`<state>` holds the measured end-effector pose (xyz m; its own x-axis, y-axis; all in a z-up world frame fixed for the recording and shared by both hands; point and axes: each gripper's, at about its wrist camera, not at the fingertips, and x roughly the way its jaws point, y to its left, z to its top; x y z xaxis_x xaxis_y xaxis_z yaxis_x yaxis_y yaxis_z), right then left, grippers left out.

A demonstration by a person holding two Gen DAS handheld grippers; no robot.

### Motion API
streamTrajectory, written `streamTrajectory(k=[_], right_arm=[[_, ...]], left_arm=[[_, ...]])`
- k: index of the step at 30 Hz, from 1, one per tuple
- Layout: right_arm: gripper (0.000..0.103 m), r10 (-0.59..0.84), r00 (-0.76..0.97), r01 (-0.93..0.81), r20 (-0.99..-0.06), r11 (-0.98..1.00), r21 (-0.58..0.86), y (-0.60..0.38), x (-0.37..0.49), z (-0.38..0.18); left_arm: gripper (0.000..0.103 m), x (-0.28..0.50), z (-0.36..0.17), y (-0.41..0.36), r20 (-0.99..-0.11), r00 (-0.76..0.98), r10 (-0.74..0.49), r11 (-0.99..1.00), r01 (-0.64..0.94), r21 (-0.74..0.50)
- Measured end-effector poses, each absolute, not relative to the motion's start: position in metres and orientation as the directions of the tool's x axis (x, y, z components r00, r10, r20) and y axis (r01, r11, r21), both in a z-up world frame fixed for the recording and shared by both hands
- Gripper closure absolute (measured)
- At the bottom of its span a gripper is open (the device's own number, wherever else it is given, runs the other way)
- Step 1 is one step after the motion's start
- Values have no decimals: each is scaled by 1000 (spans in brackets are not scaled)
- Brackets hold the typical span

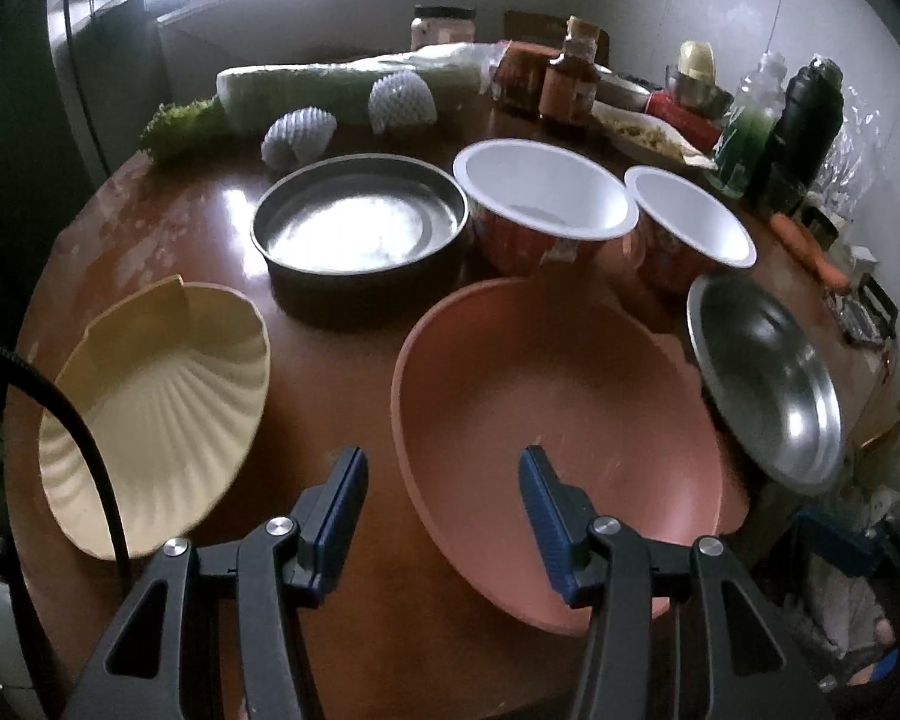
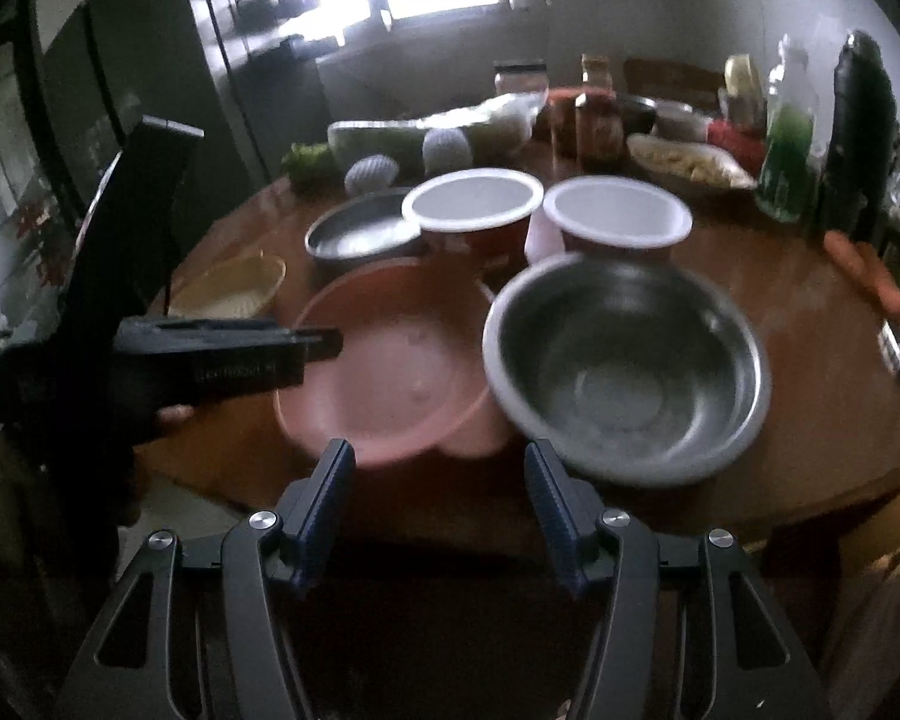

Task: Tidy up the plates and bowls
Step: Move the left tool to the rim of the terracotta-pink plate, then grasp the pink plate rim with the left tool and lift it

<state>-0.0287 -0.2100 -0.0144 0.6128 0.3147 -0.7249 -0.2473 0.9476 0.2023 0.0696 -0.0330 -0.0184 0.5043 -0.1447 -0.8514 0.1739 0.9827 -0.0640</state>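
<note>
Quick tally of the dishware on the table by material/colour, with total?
Metal: 2, round steel pan and steel bowl
Pink plastic: 1, large pink bowl
Cream: 1, shell-shaped dish
White-lined paper bowls with red outsides: 2, left paper bowl and right paper bowl
Total: 6

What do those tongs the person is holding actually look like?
Both left tongs and right tongs are black linkage arms with silver pivot bolts, ending in ridged blue pads. A black cable curves past the left one. From the right view its boxy black body carries faint lettering.
</note>
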Motion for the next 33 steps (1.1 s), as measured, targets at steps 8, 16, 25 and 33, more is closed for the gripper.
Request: streamTrajectory(k=[8, 16, 25, 33], right_arm=[[41, 329, 547, -159, -770, 944, 290, -206, -8, -41], [41, 325, 570, -122, -754, 942, 313, -204, 9, -41], [41, 306, 618, -95, -725, 943, 318, -195, 19, -36], [45, 246, 638, -42, -729, 957, 286, -191, 27, -38]], left_arm=[[50, 72, -30, -35, -862, 486, -145, 981, 183, -61], [50, 80, -36, -37, -864, 481, -147, 981, 185, -64], [50, 88, -35, -31, -858, 492, -148, 984, 164, -76], [60, 92, -35, -28, -849, 505, -155, 983, 164, -82]])
